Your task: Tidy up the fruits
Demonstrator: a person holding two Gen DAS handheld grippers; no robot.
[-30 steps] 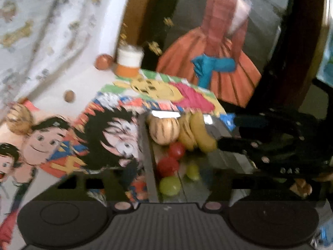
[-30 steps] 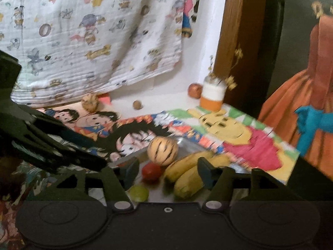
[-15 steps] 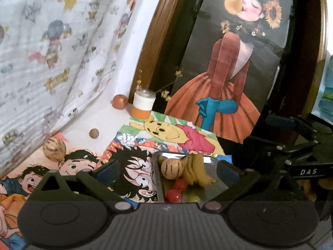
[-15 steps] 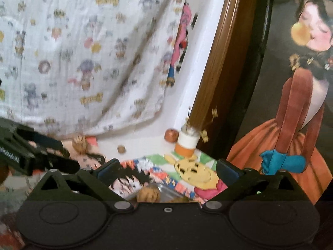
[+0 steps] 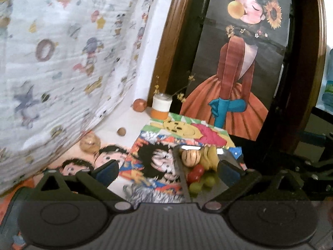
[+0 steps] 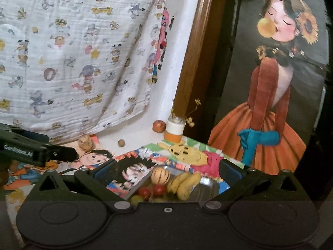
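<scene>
Both my grippers, left [image 5: 168,169] and right [image 6: 167,170], stand wide apart, empty. Striped round melon [image 6: 160,175], yellow bananas [image 6: 184,184], red tomatoes [image 6: 152,191] lie in shiny metal tray [image 6: 205,187].

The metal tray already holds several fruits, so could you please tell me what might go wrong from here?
1. The tray looks crowded: another fruit might nudge the cherry tomatoes or grapes out.
2. The striped melon left beside the hanging cloth may roll when approached.
</scene>
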